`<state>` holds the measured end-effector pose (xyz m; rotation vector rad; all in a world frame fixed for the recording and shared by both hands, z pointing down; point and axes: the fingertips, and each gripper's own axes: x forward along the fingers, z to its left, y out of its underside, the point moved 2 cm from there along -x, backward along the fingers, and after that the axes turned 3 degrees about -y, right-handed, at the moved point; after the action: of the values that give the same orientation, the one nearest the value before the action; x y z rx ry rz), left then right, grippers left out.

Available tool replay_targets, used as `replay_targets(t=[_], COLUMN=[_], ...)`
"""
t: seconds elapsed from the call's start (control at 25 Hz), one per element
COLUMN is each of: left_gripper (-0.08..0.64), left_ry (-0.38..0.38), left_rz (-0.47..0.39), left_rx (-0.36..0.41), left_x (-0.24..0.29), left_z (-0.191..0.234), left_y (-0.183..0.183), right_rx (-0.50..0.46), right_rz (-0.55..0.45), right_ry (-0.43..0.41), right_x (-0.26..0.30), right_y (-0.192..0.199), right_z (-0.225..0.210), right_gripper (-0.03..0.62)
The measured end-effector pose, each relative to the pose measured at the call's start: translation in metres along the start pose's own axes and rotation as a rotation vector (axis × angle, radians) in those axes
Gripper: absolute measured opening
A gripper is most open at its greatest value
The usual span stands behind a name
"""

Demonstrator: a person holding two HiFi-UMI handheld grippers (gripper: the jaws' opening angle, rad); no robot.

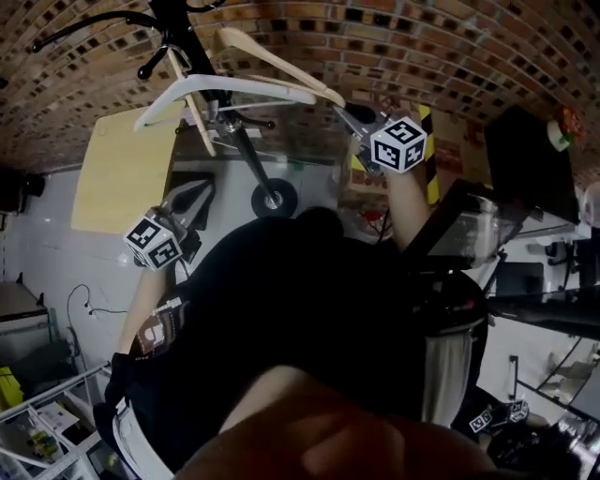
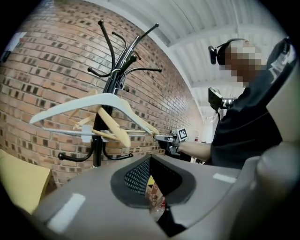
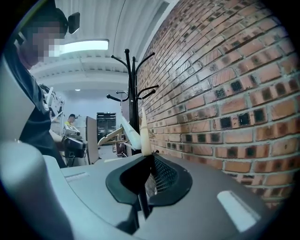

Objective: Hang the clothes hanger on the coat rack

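- Head view, left: left gripper (image 1: 197,202) with jaws fully together on nothing, off to the side of the rack and touching nothing. Probably held clear so as not to foul the hangers.
- Centre-left: black metal coat rack with curved pegs (image 1: 178,28) against the brick wall (image 1: 422,37). White plastic clothes hanger (image 1: 234,86) slung across the pole, apparently hooked on.
- Centre: pale wooden clothes hanger (image 1: 281,64), tilted, with its top end up by the rack's pole, above the white one. Can't tell whether hooked on a peg yet.
- Right: right gripper (image 1: 345,111) clamped on the tip of the wooden hanger's arm. Confirmed in the right gripper view: pale wood tip pinched between the pads.
- Gripped at the far end, likely for reach and leverage to swing the hook over a peg.
- Risk call: long lever and thin grip, so could twist in the pads or snag the white hanger.
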<state>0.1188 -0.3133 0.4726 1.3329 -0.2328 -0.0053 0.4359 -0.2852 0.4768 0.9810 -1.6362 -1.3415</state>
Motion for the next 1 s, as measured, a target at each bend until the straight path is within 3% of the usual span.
replay_targets(t=[0.16, 0.32, 0.6, 0.76, 1.0], left_gripper=[0.002, 0.002, 0.002, 0.002, 0.002], left_ry=[0.067, 0.103, 0.189, 0.258, 0.31], left_rz=[-0.007, -0.001, 0.003, 0.01, 0.009], left_rx=[0.016, 0.002, -0.008, -0.026, -0.048], left_x=[-0.041, -0.08, -0.111, -0.118, -0.114], left_z=[0.03, 0.06, 0.09, 0.094, 0.092], left_y=[0.005, 0.007, 0.012, 0.022, 0.032], right_rx=[0.035, 0.082, 0.181, 0.232, 0.225], right_rz=[0.026, 0.116, 0.205, 0.196, 0.172], right_ry=[0.098, 0.199, 0.332, 0.369, 0.334], right_x=[0.018, 0.027, 0.022, 0.015, 0.024], right_y=[0.013, 0.049, 0.098, 0.109, 0.101], right_z=[0.023, 0.042, 0.08, 0.118, 0.167], right_gripper=[0.014, 0.014, 0.014, 0.014, 0.014])
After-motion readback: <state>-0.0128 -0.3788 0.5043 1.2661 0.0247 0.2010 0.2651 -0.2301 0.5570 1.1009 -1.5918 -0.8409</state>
